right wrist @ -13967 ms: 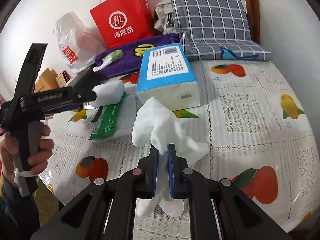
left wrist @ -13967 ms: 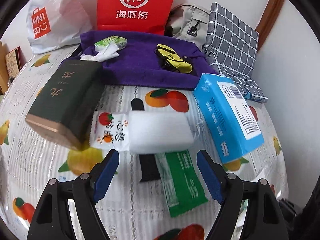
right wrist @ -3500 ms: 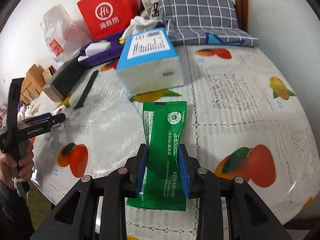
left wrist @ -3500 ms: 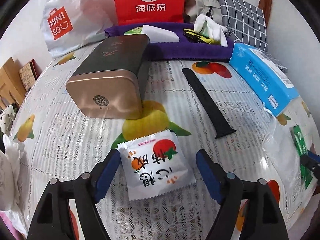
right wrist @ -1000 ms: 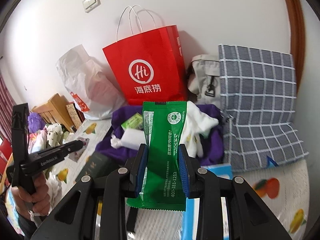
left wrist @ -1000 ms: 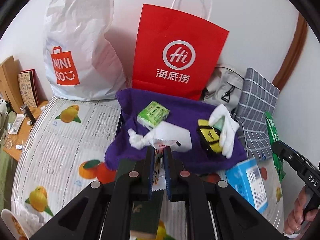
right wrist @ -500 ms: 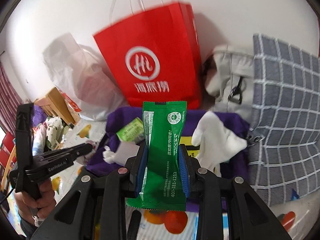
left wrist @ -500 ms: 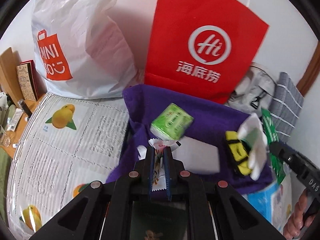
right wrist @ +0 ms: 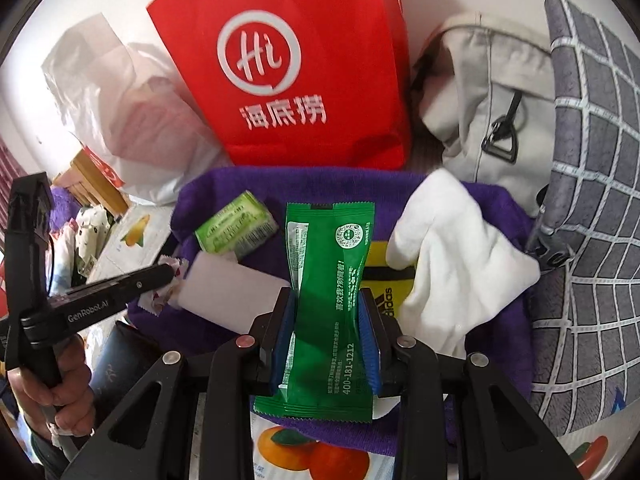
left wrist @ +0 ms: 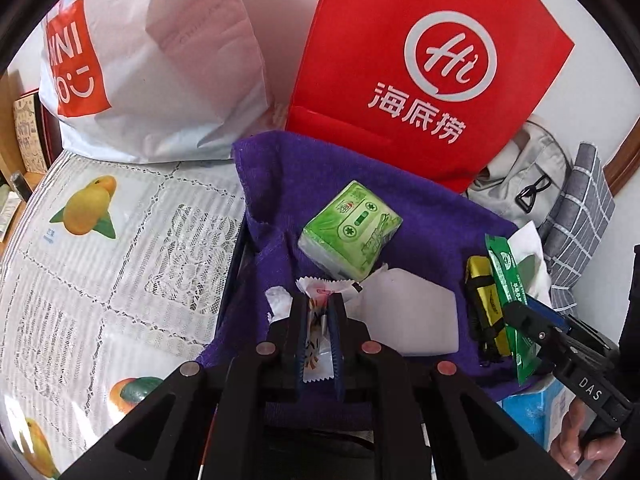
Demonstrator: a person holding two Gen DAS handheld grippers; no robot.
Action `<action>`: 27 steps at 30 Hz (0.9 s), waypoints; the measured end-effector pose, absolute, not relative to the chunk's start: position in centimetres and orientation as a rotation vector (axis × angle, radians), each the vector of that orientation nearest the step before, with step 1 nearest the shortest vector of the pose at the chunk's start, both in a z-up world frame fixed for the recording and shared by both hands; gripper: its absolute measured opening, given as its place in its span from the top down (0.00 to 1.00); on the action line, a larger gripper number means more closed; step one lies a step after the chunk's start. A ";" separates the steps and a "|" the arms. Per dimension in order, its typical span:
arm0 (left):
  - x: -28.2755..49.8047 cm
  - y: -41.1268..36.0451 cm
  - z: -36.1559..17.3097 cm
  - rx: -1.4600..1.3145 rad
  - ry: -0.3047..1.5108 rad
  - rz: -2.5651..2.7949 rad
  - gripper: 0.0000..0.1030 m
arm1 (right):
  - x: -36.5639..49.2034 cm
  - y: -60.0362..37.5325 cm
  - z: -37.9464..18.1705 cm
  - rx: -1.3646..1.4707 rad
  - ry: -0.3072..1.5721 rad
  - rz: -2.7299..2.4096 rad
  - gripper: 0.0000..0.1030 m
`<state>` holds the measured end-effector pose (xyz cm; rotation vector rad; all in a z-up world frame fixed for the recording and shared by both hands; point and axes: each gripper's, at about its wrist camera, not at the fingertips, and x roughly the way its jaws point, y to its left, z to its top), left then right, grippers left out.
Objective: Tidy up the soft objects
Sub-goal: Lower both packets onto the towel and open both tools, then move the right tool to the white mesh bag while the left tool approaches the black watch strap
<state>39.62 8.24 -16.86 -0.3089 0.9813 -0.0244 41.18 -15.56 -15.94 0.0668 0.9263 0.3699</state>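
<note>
item: left gripper (left wrist: 318, 312), jaws closed on a small white snack sachet (left wrist: 316, 344), held upright by its middle, directly over the near edge of the purple towel (left wrist: 280, 184).

item: right gripper (right wrist: 326, 320), jaws closed across the waist of a green wet-wipe packet (right wrist: 330, 280); the packet's long axis runs forward along the fingers, its top end over the towel. in the left view the same packet is seen at the right, beside a yellow-and-black pouch (left wrist: 482, 300).

relation governing the next move: the towel lies straight ahead of and beneath both held items, so a short lowering and a release are judged sufficient. the left gripper is placed nearer the towel's left part, the right nearer its middle.

already gathered on the towel: green tissue pack (left wrist: 350, 230), white sponge block (left wrist: 408, 320), white glove (right wrist: 456, 256).

surface: table covered with a fruit-printed lace-pattern cloth (left wrist: 120, 248).

room: a red paper bag (left wrist: 420, 72) and a white plastic shopping bag (left wrist: 140, 60) are stood against a pale wall; a grey canvas bag (right wrist: 488, 92) and a checked grey cushion (right wrist: 592, 160) are set to the right.
</note>
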 end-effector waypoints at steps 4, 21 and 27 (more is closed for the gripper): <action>39.9 8.1 -17.1 -0.329 0.991 -0.047 0.86 | 41.6 -15.6 -16.5 0.070 0.954 0.370 0.65; 38.4 8.3 -15.5 -0.336 0.991 -0.029 0.33 | 36.5 -15.9 -12.5 0.017 0.869 0.367 0.33; 35.6 8.5 -13.5 -0.329 0.953 -0.013 0.33 | 32.1 -16.9 -11.7 0.017 0.841 0.331 0.33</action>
